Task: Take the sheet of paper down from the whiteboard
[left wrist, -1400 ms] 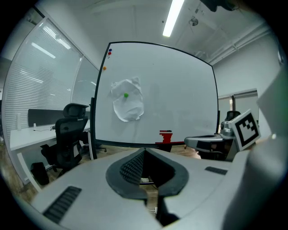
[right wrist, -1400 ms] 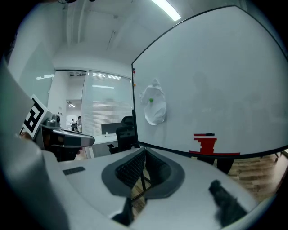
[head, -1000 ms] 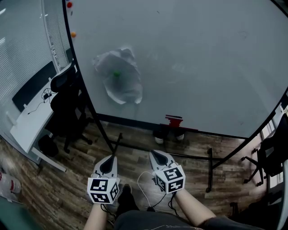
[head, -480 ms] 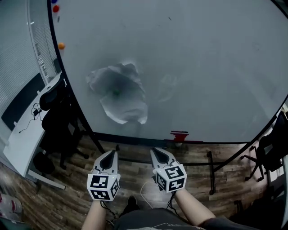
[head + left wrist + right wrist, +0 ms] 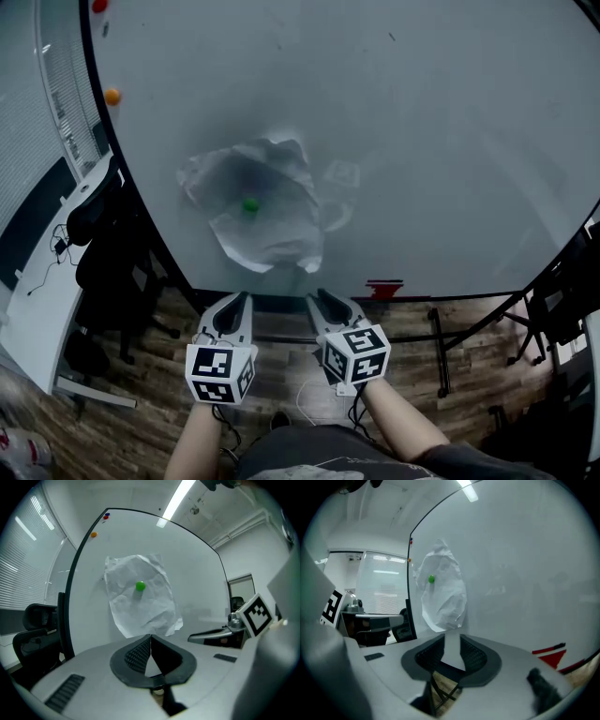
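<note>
A crumpled white sheet of paper (image 5: 274, 236) hangs on the whiteboard (image 5: 431, 141), pinned by a green magnet (image 5: 250, 204). Both grippers point at the board just below the sheet and touch neither. My left gripper (image 5: 242, 298) is shut, its tips meeting with nothing between them (image 5: 150, 637). My right gripper (image 5: 317, 296) has just been opening; a narrow gap shows between its pads (image 5: 451, 637) and nothing is in it. The left gripper view has the paper (image 5: 146, 609) and magnet (image 5: 140, 586) straight ahead. The right gripper view shows the paper (image 5: 444, 599) ahead, slightly left.
An orange magnet (image 5: 112, 96) and a red one (image 5: 98, 5) sit near the board's upper left edge. A red item (image 5: 384, 287) lies at the board's bottom rail. A black office chair (image 5: 101, 248) and a white desk (image 5: 33, 314) stand left; the board's stand leg (image 5: 441, 352) is on the right.
Both grippers have moved closer to the whiteboard, and the paper now looms larger just above their tips. The right jaws have parted slightly; the left stay shut.
</note>
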{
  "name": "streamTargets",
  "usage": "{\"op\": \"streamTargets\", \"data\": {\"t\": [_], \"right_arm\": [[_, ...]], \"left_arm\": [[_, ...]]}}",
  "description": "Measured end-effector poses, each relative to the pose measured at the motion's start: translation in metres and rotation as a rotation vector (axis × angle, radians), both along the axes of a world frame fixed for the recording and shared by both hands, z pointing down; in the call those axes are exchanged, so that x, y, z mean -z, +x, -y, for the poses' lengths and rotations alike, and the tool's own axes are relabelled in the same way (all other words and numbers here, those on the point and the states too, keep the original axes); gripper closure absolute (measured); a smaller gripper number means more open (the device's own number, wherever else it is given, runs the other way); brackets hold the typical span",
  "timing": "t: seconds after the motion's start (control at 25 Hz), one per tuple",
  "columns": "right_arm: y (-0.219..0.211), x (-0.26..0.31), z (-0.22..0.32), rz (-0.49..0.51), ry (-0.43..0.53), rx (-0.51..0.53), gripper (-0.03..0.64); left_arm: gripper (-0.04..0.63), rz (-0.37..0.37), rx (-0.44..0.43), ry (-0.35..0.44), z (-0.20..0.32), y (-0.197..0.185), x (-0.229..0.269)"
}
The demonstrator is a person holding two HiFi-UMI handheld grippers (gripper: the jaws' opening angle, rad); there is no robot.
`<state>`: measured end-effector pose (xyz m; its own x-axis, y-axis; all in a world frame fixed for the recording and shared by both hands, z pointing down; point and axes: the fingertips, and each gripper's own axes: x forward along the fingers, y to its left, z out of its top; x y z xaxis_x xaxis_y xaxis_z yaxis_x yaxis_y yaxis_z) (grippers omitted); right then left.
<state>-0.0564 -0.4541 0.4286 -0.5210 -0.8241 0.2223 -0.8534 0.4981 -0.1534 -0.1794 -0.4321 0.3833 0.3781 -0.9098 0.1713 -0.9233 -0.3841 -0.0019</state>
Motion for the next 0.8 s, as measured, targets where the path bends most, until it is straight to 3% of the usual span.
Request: {"op": "streamTargets", "data": {"t": [0.04,0.16,0.44,0.68,0.8], "right_arm": [[-0.003,-0.001,0.005,-0.005,-0.008,0.004,0.499],[-0.006,0.001,0.018,0.002,-0.01,-0.027,0.48],[-0.006,0.019,0.05,0.037,0.028,-0.125,0.48],[-0.006,0.016,0.067,-0.017,0.016,-0.177,0.484],[-0.005,0.015,0.07,-0.034,0.026,-0.195,0.546]], "left_arm": [[0.58,-0.003,-0.007,0.005,0.004,-0.001,0.002],[0.58,-0.017,-0.022,0.023,0.018,-0.007,0.007],[0.58,-0.021,-0.072,0.046,0.049,-0.009,0.012],[0.58,-0.039,-0.088,0.081,0.068,-0.011,0.022],[0.58,-0.043,-0.09,0.091,0.076,-0.014,0.026]]}}
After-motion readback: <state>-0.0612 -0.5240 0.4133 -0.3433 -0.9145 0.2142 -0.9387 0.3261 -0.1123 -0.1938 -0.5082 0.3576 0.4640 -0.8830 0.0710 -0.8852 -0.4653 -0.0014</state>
